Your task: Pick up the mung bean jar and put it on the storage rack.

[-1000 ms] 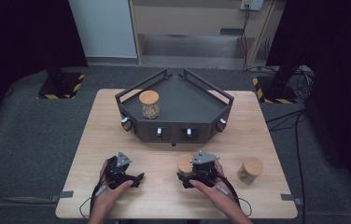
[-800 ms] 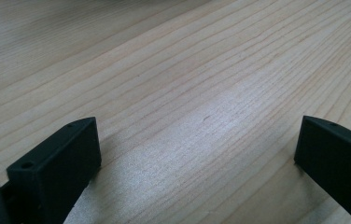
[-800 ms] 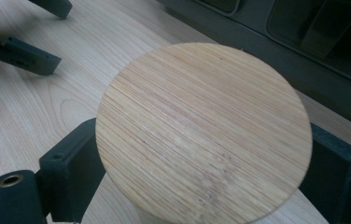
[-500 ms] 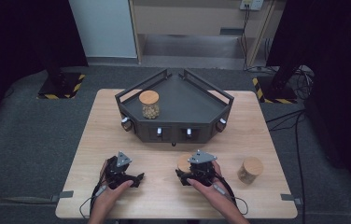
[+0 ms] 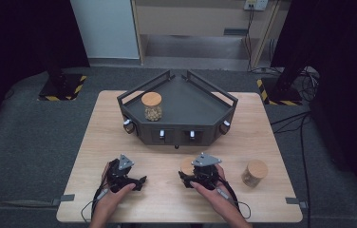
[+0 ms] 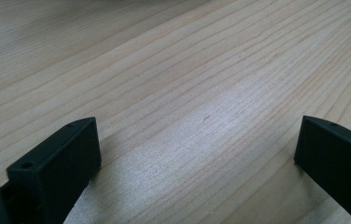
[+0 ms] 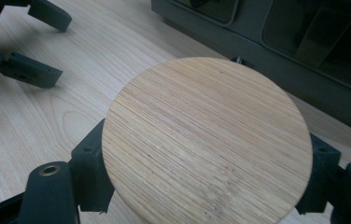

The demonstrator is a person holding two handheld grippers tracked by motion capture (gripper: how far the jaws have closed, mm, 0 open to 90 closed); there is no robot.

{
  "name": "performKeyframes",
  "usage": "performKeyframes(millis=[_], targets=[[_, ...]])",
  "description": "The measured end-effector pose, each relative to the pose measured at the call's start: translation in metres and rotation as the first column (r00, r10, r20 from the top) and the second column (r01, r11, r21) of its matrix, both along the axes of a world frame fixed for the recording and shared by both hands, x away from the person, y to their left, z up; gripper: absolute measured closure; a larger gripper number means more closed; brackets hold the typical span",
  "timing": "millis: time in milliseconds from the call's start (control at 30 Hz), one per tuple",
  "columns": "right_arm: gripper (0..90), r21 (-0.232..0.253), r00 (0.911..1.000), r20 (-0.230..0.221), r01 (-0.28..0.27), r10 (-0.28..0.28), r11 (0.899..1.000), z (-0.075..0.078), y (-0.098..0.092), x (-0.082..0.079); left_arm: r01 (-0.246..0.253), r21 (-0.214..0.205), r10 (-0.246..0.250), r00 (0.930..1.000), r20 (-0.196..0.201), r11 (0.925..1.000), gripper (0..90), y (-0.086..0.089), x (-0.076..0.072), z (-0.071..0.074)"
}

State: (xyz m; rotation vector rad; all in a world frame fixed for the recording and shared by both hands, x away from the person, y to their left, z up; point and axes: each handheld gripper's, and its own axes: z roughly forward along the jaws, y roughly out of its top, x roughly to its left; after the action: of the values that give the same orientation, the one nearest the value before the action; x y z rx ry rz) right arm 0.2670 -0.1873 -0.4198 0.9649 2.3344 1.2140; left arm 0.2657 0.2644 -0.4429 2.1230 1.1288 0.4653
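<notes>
Right gripper view: fingers have just closed on the jar below its lid, ready to lift, probably toward the tray. Jar near bench's front edge. Left gripper gapes, idle.

1. A lab or test studio: dark curtains surround a lone wooden table on grey carpet.
2. Hazard-striped stand bases, trailing cables and a black angular tray rig.

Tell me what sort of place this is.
Probably a lab recording station: a wooden table in a dark-curtained bay, hazard-striped stand bases, and a black tray rig holding a jar.
</notes>
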Motion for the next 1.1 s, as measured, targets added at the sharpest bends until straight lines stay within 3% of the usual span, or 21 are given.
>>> performKeyframes(millis=[1100], targets=[[25.3,-0.004,0.9989,0.048,0.001,-0.001,1.0,0.052,0.001,-0.003,0.001,0.002,-0.001,1.0,-0.002,1.0,0.0,0.0,0.0,0.0]])
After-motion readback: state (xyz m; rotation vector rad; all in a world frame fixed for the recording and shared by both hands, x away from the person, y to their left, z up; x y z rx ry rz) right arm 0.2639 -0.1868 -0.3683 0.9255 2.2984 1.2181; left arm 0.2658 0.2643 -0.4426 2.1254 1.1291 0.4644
